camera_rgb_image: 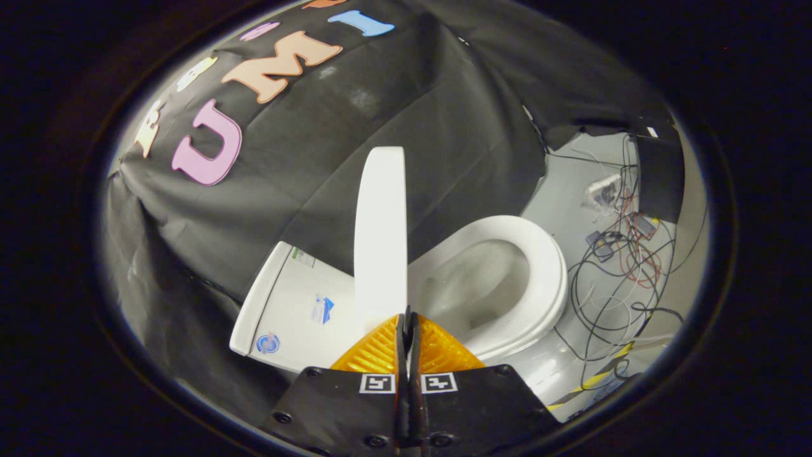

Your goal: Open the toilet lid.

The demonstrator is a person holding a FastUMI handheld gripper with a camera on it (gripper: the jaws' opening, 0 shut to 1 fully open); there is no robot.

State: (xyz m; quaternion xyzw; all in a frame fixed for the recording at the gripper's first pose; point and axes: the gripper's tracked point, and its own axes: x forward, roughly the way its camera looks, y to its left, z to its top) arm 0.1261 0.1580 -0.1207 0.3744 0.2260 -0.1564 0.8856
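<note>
Your gripper [408,320] has its fingers together, pinching the near edge of the toilet lid [380,235], which stands raised on edge between tank [292,304] and seat [539,273]; expect rigid, smooth, slippery plastic, so grip its rim.

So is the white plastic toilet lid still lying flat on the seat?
No. The white plastic toilet lid stands upright just ahead of the shut gripper, leaving the white oval seat uncovered.
</note>
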